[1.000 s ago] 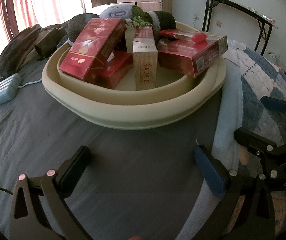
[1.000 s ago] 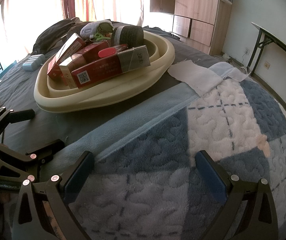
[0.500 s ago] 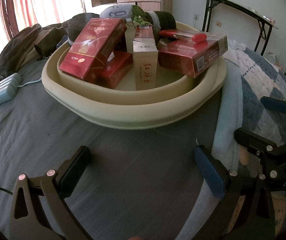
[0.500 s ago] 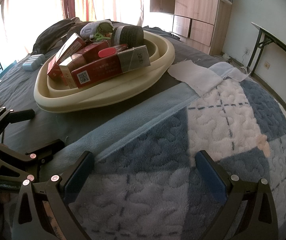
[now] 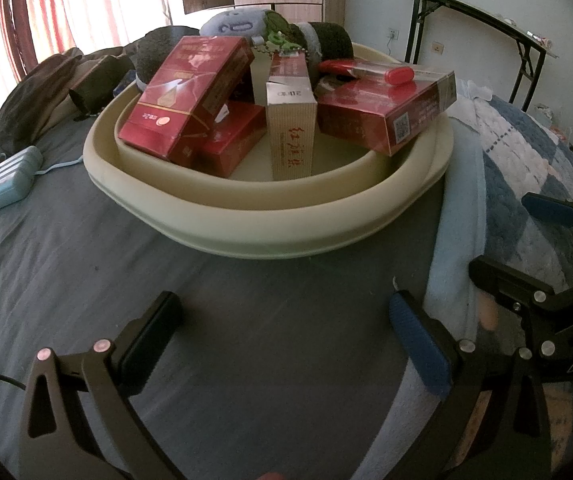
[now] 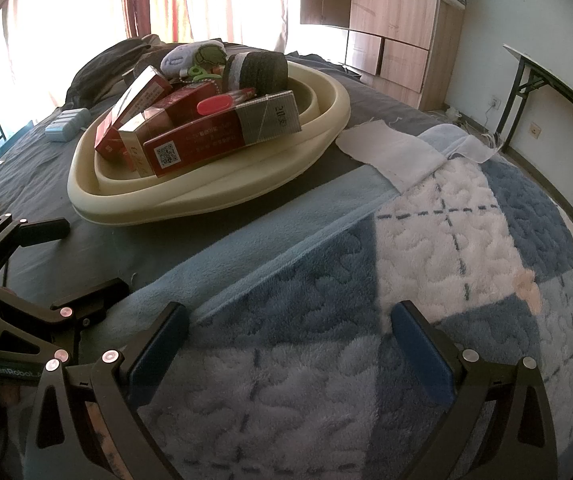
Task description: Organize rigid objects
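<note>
A cream oval basin (image 5: pixel 270 224) sits on the bed and also shows in the right wrist view (image 6: pixel 222 196). It holds several red boxes (image 5: pixel 182 96), an upright beige box (image 5: pixel 290 136), a long red carton (image 5: pixel 386 116) with a red lighter (image 5: pixel 370 72) on top, rolled dark socks (image 5: pixel 326 42) and a blue plush toy (image 5: pixel 234 26). My left gripper (image 5: pixel 282 332) is open and empty over the grey sheet in front of the basin. My right gripper (image 6: pixel 286 344) is open and empty over the blue blanket, to the basin's right.
A light blue power bank (image 5: pixel 12 178) with a cable lies left of the basin. Dark clothes (image 5: pixel 46 96) are piled behind it. A white cloth (image 6: pixel 390 152) lies on the blue checked blanket (image 6: pixel 466 248). A folding table (image 5: pixel 486 20) and wooden cabinets (image 6: pixel 390 24) stand beyond the bed.
</note>
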